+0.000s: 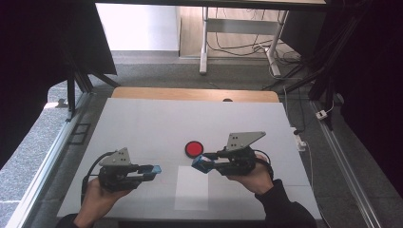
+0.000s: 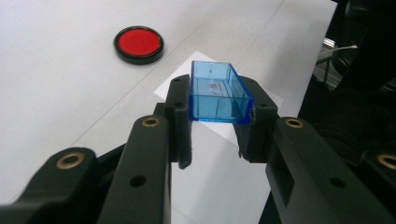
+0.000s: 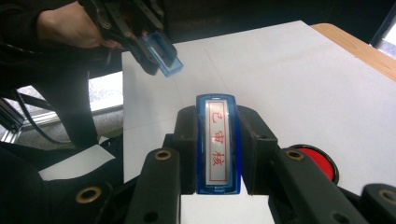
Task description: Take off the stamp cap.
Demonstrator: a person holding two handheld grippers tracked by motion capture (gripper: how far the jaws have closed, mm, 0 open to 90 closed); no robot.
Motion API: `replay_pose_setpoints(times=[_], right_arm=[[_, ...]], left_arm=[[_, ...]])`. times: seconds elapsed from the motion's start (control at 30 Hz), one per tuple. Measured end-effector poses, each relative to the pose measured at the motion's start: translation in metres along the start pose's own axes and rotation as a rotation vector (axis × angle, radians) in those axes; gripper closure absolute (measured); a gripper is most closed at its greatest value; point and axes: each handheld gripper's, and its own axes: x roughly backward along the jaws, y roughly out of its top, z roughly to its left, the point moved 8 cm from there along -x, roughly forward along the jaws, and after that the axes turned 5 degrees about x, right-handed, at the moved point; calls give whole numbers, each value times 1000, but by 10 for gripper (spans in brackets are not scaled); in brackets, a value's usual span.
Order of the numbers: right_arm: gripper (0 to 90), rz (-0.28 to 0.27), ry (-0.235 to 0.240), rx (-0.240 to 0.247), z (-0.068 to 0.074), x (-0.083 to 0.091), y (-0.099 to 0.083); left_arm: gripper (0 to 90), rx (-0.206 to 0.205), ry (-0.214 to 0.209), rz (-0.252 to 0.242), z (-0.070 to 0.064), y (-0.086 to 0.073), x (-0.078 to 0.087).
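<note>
High view: left gripper (image 1: 151,171) and right gripper (image 1: 202,162) above white surface (image 1: 142,123), lower centre.

Left gripper view: fingers (image 2: 180,116) pinching blue cap (image 2: 217,93), centre.

Right gripper view: fingers (image 3: 187,140) clamping stamp (image 3: 218,142), centre. Probably separated; next, inking at red pad (image 3: 320,163).

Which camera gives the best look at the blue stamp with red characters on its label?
The right gripper view: the blue stamp sits close up between that gripper's jaws, its red-lettered label facing the camera. The high view shows it only as a small blue block at the right gripper's tip.
</note>
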Motion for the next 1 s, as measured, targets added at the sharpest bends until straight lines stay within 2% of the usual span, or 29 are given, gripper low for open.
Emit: replay_pose_setpoints(times=[0.2, 0.3, 0.67, 0.8, 1.0], right_arm=[[714, 6, -16, -11, -3, -1, -2], [713, 8, -29, -26, -4, 0, -2], [714, 9, -59, -47, -8, 0, -3], [713, 16, -69, -50, -9, 0, -4], [713, 30, -73, -60, -10, -2, -7]], left_arm=[[686, 44, 89, -21, 5, -15, 14], [686, 65, 116, -27, 8, -23, 20], [685, 134, 179, -37, 15, -45, 36], [685, 148, 206, -20, 17, -52, 39], [685, 158, 206, -17, 18, -56, 40]])
